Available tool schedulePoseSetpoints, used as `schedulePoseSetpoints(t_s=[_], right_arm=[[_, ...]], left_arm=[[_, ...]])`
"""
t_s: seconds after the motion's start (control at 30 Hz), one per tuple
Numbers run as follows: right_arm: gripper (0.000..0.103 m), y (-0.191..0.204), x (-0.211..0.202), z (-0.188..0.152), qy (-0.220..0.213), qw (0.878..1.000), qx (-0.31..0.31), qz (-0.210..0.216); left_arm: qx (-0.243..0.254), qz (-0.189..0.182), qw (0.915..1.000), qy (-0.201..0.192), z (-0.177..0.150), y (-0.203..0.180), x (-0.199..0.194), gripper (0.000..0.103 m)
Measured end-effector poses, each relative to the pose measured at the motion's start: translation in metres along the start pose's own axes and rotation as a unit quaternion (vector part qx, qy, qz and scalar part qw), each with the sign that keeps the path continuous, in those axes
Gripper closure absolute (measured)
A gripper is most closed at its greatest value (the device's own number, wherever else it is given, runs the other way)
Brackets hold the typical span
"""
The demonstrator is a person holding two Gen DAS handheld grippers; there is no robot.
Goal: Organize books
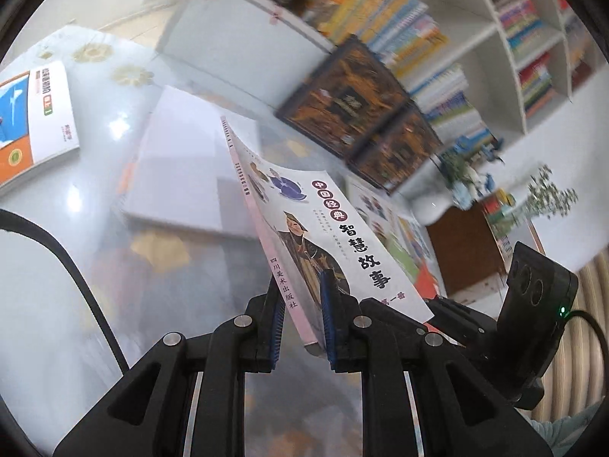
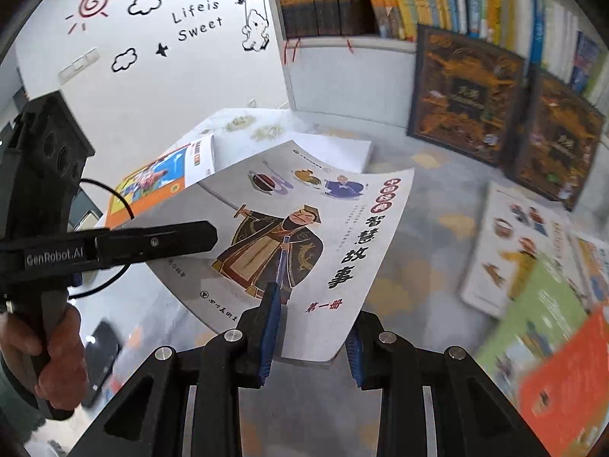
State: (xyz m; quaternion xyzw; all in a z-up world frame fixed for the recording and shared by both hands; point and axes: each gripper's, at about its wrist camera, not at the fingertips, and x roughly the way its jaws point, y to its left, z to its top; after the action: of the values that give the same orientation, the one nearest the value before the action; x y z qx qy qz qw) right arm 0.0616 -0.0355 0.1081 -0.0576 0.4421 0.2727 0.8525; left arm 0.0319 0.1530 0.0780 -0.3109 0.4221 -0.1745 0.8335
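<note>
1. Left wrist view: the left tool (image 1: 302,314) has its blue-padded fingers nearly closed, pinching the spine edge of a thin white paperback storybook with a robed figure on its cover (image 1: 327,228). The book is lifted clear of the glossy pale desk with a faint floral pattern (image 1: 182,76) and tilts steeply. A blue-and-orange workbook (image 1: 34,122) and a plain white book (image 1: 190,167) lie flat on the desk, well apart from the held book. Two dark ornate boxed volumes (image 1: 365,122) lean against a white bookshelf (image 1: 491,53). The right tool's black body (image 1: 533,304) shows at the right.

2. Right wrist view: the right tool (image 2: 312,327) clamps the storybook's (image 2: 304,228) near corner between its pads. The left tool (image 2: 160,240), held in a hand (image 2: 57,354), grips the book's left edge. More picture books (image 2: 533,266) lie on the desk at right.
</note>
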Motion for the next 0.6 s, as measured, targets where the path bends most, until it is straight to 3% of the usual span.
schedulePoseSetpoints(t_s=[0.13, 0.37, 0.6], right_arm=[[0.073, -0.005, 0.039, 0.025, 0.022, 0.999, 0.032, 0.009], [0.073, -0.008, 0.085, 0.056, 0.043, 0.998, 0.048, -0.012], [0.072, -0.021, 0.125, 0.077, 0.071, 0.993, 0.098, -0.019]], left_arm=[[-0.031, 0.001, 0.9995, 0.008, 0.024, 0.041, 0.023, 0.09], [-0.053, -0.01, 0.9985, 0.011, 0.052, 0.074, 0.047, 0.09], [-0.077, 0.015, 0.9969, 0.01, 0.068, 0.103, 0.057, 0.09]])
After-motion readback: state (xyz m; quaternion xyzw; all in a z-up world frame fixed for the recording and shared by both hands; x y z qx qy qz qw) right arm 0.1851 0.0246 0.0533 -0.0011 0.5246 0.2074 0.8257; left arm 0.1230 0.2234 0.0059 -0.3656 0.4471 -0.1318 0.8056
